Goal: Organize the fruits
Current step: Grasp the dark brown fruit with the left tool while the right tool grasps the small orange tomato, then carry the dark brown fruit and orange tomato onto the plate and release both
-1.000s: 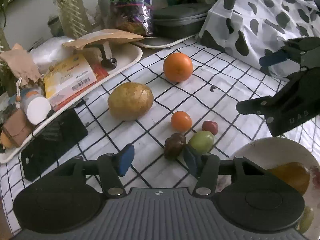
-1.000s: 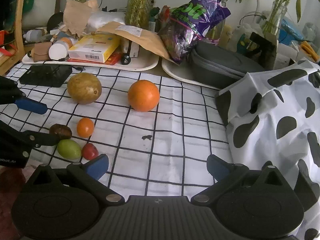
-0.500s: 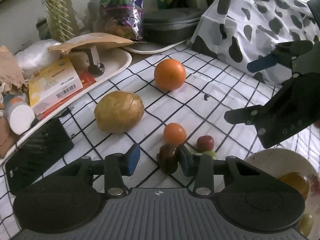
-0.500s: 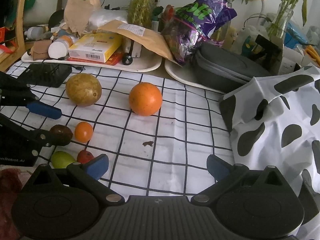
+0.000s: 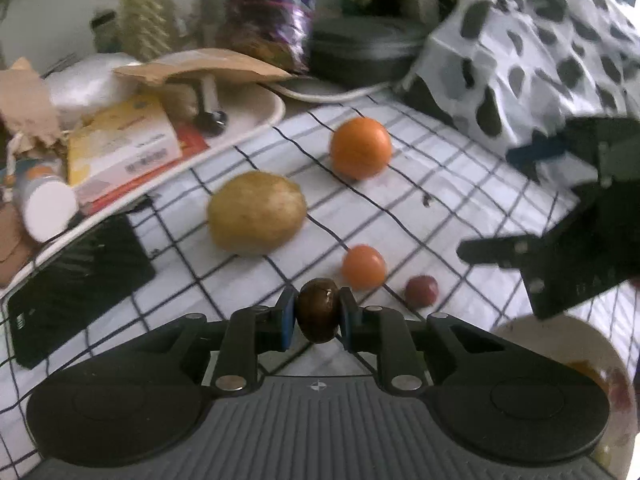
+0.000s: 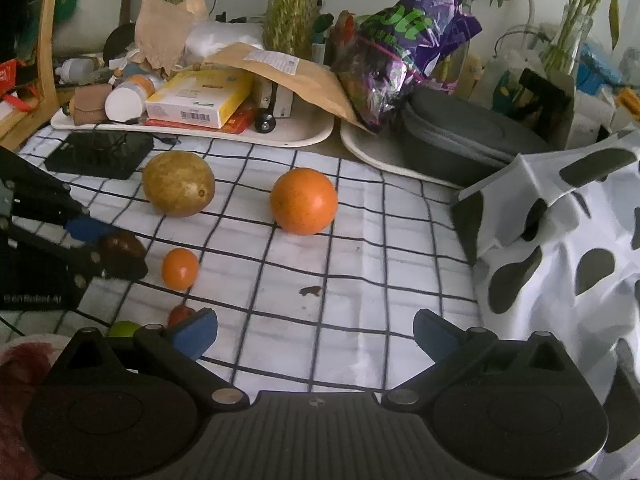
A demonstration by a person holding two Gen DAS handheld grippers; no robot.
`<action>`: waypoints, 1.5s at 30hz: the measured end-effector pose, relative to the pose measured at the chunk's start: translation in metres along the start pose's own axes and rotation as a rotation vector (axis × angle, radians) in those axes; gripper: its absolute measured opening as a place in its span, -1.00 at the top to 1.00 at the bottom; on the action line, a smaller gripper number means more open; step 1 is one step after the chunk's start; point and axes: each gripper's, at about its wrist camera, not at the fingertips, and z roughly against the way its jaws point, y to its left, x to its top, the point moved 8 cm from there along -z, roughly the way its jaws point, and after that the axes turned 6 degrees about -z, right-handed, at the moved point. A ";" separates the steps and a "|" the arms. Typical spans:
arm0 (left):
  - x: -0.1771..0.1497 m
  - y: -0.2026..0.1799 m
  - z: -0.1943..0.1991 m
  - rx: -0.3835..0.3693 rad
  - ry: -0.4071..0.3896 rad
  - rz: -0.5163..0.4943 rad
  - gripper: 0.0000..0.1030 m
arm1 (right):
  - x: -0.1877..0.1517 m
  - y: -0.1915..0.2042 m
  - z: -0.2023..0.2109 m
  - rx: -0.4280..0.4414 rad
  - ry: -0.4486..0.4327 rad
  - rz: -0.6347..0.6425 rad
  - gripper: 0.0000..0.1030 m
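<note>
- Left gripper [image 5: 318, 315]: pads clamped on dark brown fruit [image 5: 318, 314].
- Right gripper [image 6: 316, 330]: fingers wide apart, holding nothing.
- Small orange fruit [image 5: 364, 267] just right of the clamped one.

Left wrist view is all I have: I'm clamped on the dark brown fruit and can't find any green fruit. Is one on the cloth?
Observer: Yes. The right wrist view shows a green fruit on the checked cloth, next to the small red fruit. Both are partly hidden behind the right gripper.
Operator: Is the right gripper carrying anything?
Observer: No. Its fingers are wide apart, with only cloth between them.
Operator: How does my grip look from that side?
Observer: The dark brown fruit sits at the very tips of the left gripper. I cannot tell whether it is off the cloth.
</note>
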 end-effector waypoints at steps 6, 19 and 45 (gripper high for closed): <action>0.004 0.009 0.011 0.032 -0.028 0.014 0.58 | 0.002 0.012 0.000 0.095 0.011 -0.060 -1.00; -0.005 0.025 0.020 0.058 -0.032 0.020 0.58 | 0.013 0.065 -0.024 0.232 0.019 0.036 -0.25; -0.006 0.015 0.046 0.084 -0.075 0.032 0.58 | 0.016 0.071 -0.004 0.227 -0.024 0.051 0.54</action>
